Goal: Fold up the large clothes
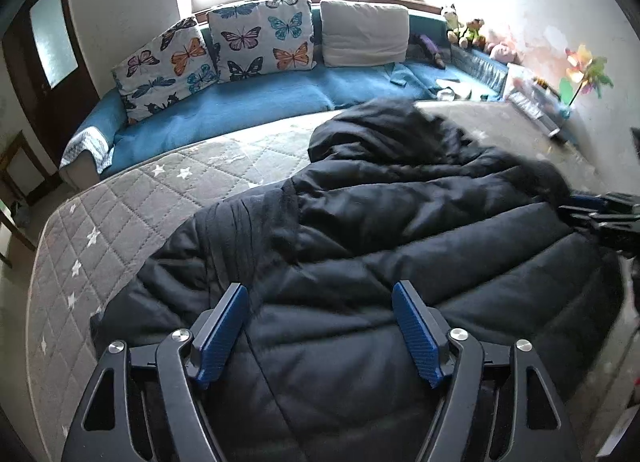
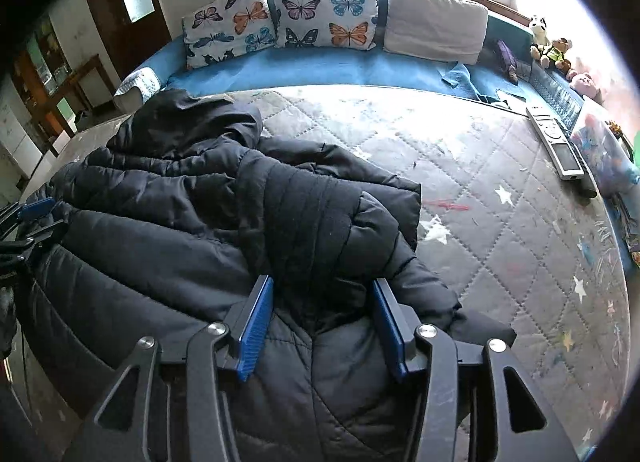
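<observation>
A black quilted puffer jacket [image 1: 380,229] lies spread on a grey star-patterned mattress [image 1: 120,213], its hood toward the sofa. My left gripper [image 1: 320,288] hovers over the jacket's lower left part, open wide, with its blue pads clear of the fabric. In the right wrist view the jacket [image 2: 200,201] has a sleeve folded across its body. My right gripper [image 2: 322,282] stands open over the jacket's right side near that sleeve; puffy fabric bulges between the pads, whose blue faces still show. Each gripper also appears at the other view's edge.
A blue sofa [image 1: 248,101] with butterfly cushions [image 1: 260,37] runs behind the mattress [image 2: 500,181]. A remote control [image 2: 556,141] lies at the mattress's far right edge, with soft toys [image 2: 552,49] beyond. A dark door [image 1: 44,49] stands at the left.
</observation>
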The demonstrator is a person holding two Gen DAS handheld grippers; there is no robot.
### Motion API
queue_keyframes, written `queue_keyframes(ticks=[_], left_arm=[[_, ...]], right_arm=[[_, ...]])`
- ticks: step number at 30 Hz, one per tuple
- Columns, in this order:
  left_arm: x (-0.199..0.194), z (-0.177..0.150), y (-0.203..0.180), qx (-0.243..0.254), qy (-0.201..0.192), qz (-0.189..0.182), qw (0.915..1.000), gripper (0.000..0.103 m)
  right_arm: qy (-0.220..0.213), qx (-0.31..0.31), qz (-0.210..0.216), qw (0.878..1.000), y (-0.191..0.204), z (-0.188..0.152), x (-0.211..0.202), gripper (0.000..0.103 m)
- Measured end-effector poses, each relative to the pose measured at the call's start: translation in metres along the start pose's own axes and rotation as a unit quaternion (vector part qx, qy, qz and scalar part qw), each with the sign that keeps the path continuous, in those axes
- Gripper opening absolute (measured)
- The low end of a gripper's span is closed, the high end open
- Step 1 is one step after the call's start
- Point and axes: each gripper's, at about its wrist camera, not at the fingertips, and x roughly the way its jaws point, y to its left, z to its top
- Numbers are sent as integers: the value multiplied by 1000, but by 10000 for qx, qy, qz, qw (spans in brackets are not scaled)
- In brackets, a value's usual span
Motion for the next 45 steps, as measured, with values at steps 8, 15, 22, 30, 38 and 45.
queue_keyframes(ticks=[8, 15, 22, 30, 38, 45], left_arm=[[-61, -34, -33, 351, -303, -461, 9979, 77], [-31, -55, -42, 311, 117, -489, 9983, 77], [-22, -60, -34, 179, 196, -557, 9981, 80], [-24, -58, -40, 119, 193, -462, 9987, 82], [-50, -62, -37, 149, 7, -163, 9998, 83], [-74, -67, -9, -30, -139, 54, 9999, 83]], right_arm=[[-523, -221, 88, 9983, 9, -20, -66, 55], [-171, -394, -12, 9991, 10, -51, -35, 56], [-260, -316, 61, 9991, 5, -54, -24, 56], [-554, -345, -102, 9978, 17, -51, -66, 58], [-681, -531, 50, 9963, 38, -55, -78, 70], [-287, -433, 7, 9987, 43, -68, -37, 73]])
